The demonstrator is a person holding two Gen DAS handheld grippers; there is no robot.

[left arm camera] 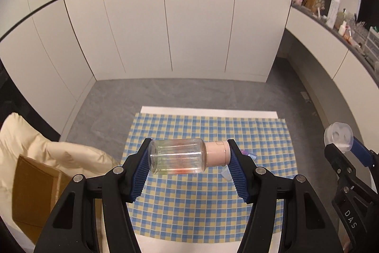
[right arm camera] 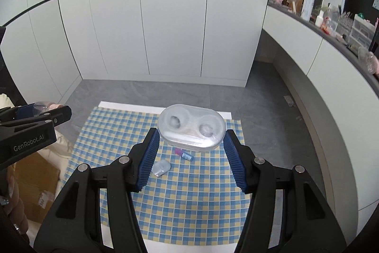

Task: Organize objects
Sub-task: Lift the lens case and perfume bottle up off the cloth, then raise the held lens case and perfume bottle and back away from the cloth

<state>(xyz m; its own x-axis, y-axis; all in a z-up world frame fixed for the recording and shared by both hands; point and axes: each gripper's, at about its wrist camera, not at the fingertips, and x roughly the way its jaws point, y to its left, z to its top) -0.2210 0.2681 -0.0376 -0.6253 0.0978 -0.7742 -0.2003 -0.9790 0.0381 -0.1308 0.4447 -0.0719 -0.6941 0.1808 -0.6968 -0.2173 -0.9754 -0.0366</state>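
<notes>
My left gripper (left arm camera: 189, 154) is shut on a clear glass bottle (left arm camera: 177, 156) with a pink cap (left arm camera: 218, 153), held sideways high above the checkered cloth (left arm camera: 201, 200). My right gripper (right arm camera: 191, 134) is shut on a translucent oval case (right arm camera: 191, 127) with two round wells, also lifted well above the cloth (right arm camera: 189, 193). In the left wrist view the right gripper (left arm camera: 341, 144) and its case (left arm camera: 338, 134) show at the right edge. The left gripper (right arm camera: 51, 110) shows at the left edge of the right wrist view. On the cloth below lie a small silvery object (right arm camera: 162, 167) and a small blue-and-pink tube (right arm camera: 184, 154).
White cabinet doors (left arm camera: 165, 27) fill the background over a grey floor (right arm camera: 260, 98). A counter (right arm camera: 331, 39) cluttered with bottles and boxes curves along the right. A cream cushion (left arm camera: 35, 146) and a cardboard box (left arm camera: 35, 189) lie at the left of the cloth.
</notes>
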